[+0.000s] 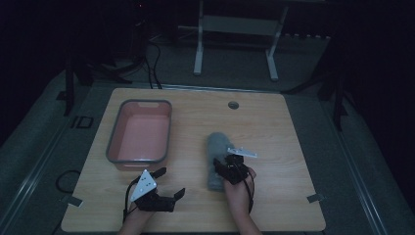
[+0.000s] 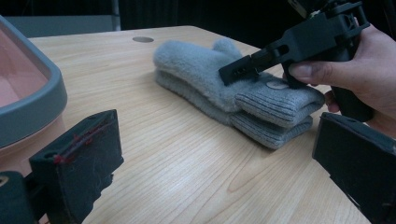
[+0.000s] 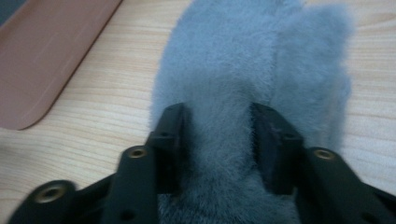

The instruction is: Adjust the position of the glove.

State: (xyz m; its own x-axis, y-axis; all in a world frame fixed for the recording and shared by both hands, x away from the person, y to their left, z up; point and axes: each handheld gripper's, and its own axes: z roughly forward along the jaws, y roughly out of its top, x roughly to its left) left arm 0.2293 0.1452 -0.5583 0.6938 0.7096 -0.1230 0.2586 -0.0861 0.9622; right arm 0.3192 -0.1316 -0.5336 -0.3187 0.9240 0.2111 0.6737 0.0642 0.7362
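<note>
- right gripper point(image 3: 219, 140), bottom of its own view, pinching fuzzy grey mittens point(image 3: 247, 70) mid-tabletop point(image 1: 274, 205)
- soft, light, squashy: I'd grab the knit cuff point(image 2: 275, 105)
- left gripper point(image 1: 169, 183) wide, holding nothing

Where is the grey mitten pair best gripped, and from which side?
Probably at the ribbed cuff end of the mitten pair, from above on the person's side: the mittens lie flat and stacked, and the right gripper already straddles the fleece there.

1. Right tongs point(image 1: 226, 164) sit on the grey mittens point(image 1: 214, 159) mid-desk.
2. Left tongs point(image 1: 170, 182) rest open on the desk point(image 1: 274, 142), near the pink tub point(image 1: 113, 147).
</note>
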